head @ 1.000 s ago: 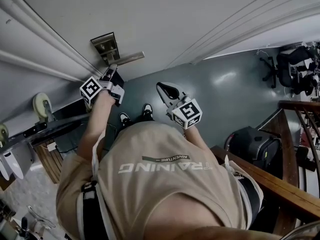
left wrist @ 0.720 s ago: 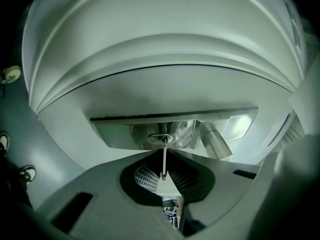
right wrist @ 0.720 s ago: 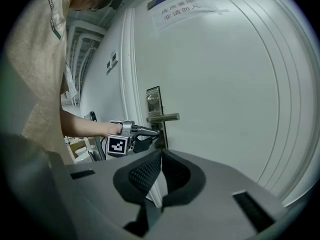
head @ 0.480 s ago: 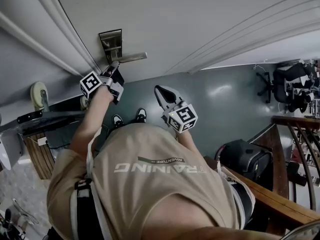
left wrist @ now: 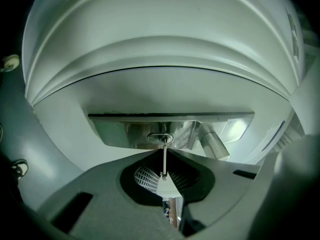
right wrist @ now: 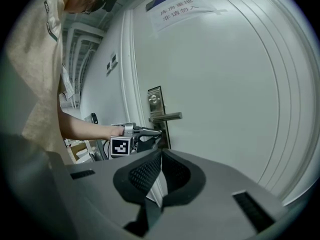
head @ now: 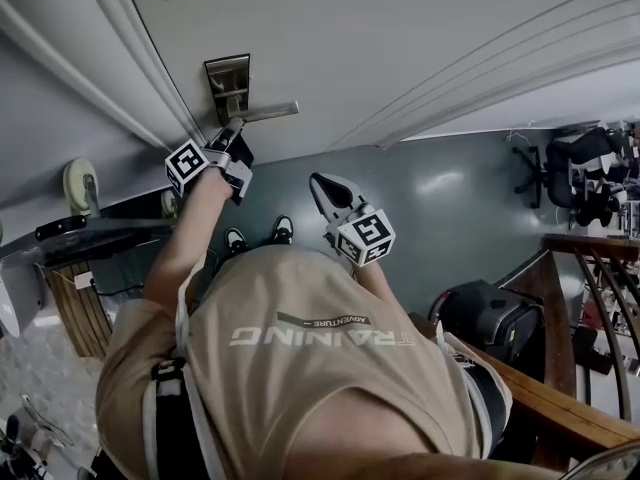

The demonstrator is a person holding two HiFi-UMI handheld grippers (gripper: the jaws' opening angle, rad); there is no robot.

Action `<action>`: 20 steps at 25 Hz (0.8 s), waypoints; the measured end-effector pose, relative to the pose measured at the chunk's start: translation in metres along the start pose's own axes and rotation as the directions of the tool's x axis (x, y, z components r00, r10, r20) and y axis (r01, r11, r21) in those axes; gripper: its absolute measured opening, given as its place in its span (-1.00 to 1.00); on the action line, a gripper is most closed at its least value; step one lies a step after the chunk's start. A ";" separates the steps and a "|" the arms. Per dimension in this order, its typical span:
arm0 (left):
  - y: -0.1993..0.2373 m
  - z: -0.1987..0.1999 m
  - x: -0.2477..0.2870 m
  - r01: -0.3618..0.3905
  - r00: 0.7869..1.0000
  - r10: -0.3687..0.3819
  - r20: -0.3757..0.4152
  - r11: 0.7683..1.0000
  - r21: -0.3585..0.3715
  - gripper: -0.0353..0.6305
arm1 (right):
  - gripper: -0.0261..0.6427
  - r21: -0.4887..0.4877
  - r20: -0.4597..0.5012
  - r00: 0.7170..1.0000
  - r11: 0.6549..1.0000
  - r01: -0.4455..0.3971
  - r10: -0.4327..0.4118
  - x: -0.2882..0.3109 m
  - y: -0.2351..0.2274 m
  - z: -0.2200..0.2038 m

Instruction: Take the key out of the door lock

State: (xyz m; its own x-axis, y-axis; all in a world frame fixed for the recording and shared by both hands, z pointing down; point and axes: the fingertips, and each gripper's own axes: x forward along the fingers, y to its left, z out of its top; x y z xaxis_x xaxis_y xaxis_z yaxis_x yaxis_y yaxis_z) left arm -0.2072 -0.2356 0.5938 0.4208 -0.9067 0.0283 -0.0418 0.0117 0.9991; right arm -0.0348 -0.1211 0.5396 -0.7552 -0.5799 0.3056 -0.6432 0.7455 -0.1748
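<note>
One thin metal key [left wrist: 164,162] | pinched in left tool [head: 231,134] | right tool [right wrist: 161,154] closed

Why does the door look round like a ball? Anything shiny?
Left gripper view: the wide-angle lens bulges the flat white door into a dome; the silver metal lock plate mirrors bright light, the thin silver key looks sharp. Right gripper view: the door's straight edges curve. Head view: the grey floor shows a glare spot.
</note>
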 end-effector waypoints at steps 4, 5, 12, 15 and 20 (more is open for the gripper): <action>-0.001 0.000 0.000 0.017 1.000 -0.016 0.018 0.999 -0.034 -0.82 | -0.88 -0.018 -0.006 1.000 1.000 -0.024 0.023 0.002 0.004 0.003; -0.001 0.000 0.000 0.020 1.000 -0.020 0.020 0.999 -0.044 -0.82 | -0.88 -0.021 -0.006 1.000 0.999 -0.028 0.028 0.001 0.005 0.004; -0.002 0.000 -0.002 -0.004 1.000 0.004 0.021 1.000 -0.010 -0.83 | -0.88 -0.032 -0.007 1.000 0.999 -0.028 0.027 -0.005 0.005 0.004; -0.001 0.001 -0.002 -0.020 0.999 0.020 0.041 1.000 0.007 -0.83 | -0.88 -0.033 -0.007 1.000 0.999 -0.023 0.023 -0.008 0.002 0.003; -0.001 0.000 -0.003 -0.042 0.998 0.041 0.040 0.999 0.034 -0.83 | -0.88 -0.030 -0.005 1.000 0.999 -0.027 0.027 -0.010 0.001 0.002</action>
State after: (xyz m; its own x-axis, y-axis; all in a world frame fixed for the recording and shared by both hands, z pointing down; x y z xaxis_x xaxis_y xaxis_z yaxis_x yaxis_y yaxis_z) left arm -0.2081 -0.2332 0.5930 0.3819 -0.9217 0.0678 -0.0903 0.0358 0.9953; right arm -0.0282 -0.1156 0.5352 -0.7716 -0.5582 0.3052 -0.6185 0.7704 -0.1547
